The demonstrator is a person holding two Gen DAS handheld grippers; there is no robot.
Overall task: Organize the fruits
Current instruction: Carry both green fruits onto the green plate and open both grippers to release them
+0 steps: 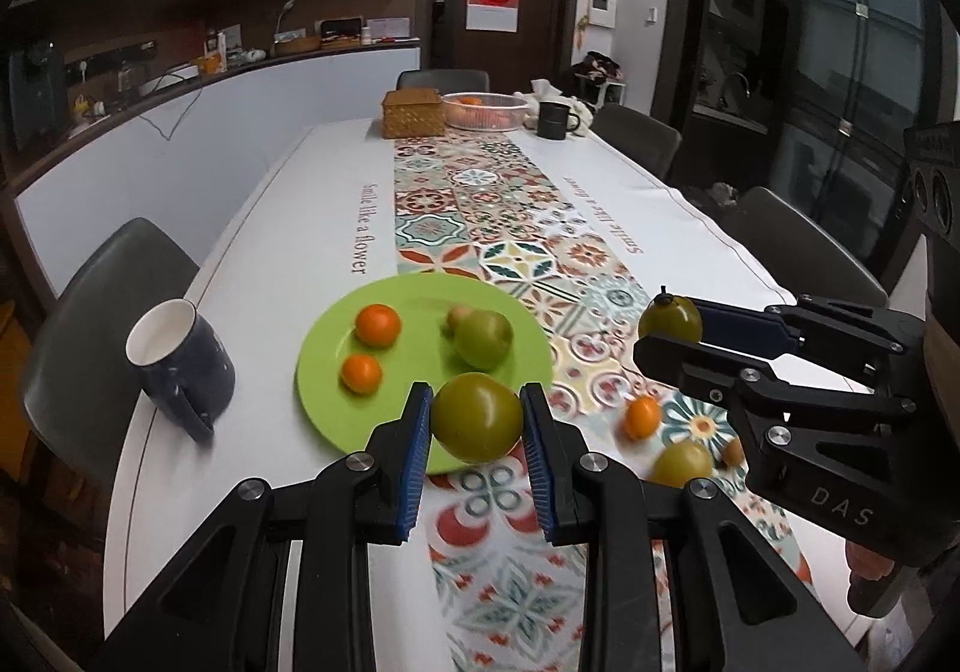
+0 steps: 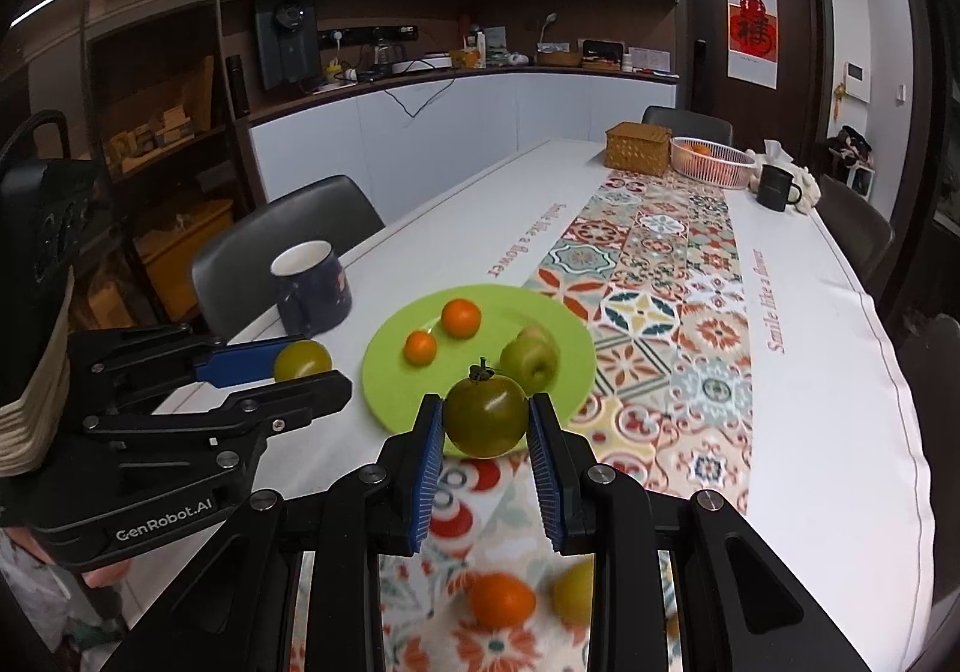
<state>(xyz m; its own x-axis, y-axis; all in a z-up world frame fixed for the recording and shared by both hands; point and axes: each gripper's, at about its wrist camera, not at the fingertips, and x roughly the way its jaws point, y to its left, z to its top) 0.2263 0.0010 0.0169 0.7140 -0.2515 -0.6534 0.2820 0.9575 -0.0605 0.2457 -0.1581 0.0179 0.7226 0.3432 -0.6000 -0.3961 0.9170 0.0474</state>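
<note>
Left gripper [image 1: 477,420] clamps a green tomato [image 1: 477,417], held above the near rim of the green plate [image 1: 336,402]; right gripper [image 2: 485,420] clamps a second, stemmed green tomato [image 2: 485,415], also lifted near the plate's edge. On the plate: two oranges [image 1: 378,324] [image 1: 361,373] and a green pear-like fruit [image 1: 483,339], apart from each other. Blue mug [image 1: 183,366] stands just left of the plate on the white tablecloth [image 1: 288,228]. Loose on the patterned runner [image 1: 510,228], right of the plate: one small orange [image 1: 643,416] and a green fruit [image 1: 683,463]. Left view shows the right gripper from the side with its tomato; right view shows the left gripper the same way, plus the loose fruit blurred beneath its own fingers. Far end: wicker box [image 1: 414,113], pink basket [image 1: 486,109], black mug [image 1: 553,120].
</note>
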